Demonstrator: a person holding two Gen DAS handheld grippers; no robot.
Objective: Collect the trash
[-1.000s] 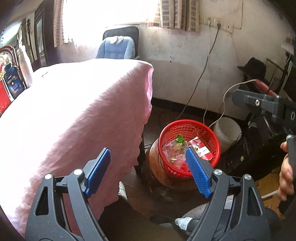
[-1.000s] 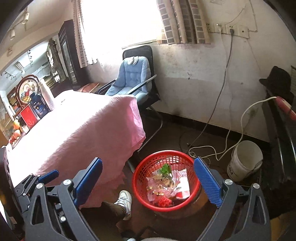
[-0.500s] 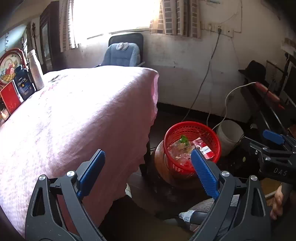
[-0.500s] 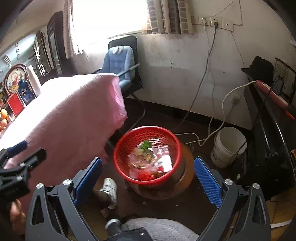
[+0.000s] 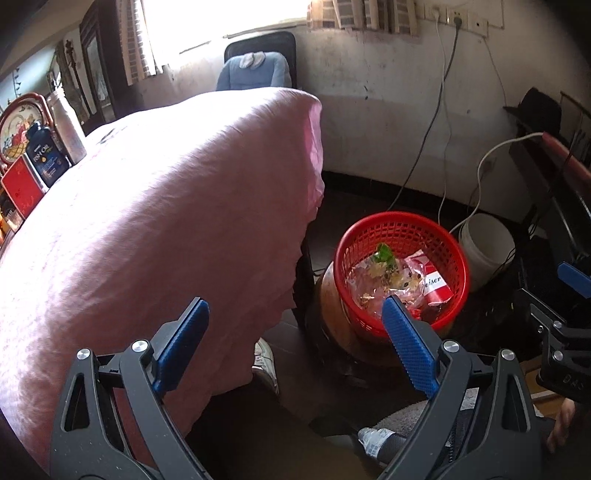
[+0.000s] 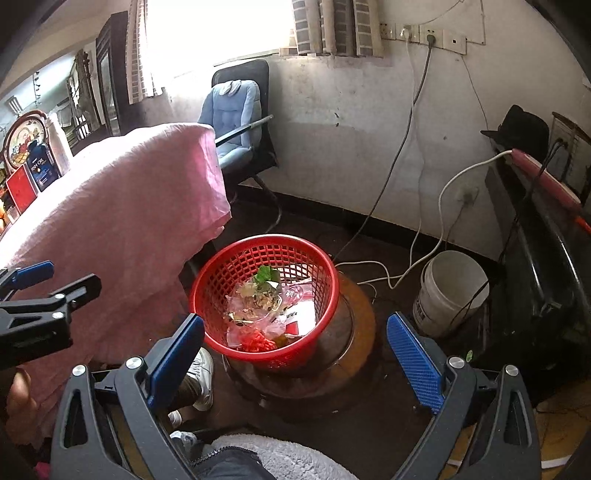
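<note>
Both tongs, left (image 5: 293, 339) and right (image 6: 295, 354), spread wide and empty over upright red basket (image 6: 221, 280), wrappers (image 6: 258, 302) heaped inside, mouth up.

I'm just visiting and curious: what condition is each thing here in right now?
left tool: open, holding nothing.
right tool: open, holding nothing.
red basket: upright on a brown stool, partly filled with wrappers.
white bucket: upright on the floor, no lid.
pink tablecloth: draped over the table edge.
wall sockets: two cords plugged in.
</note>
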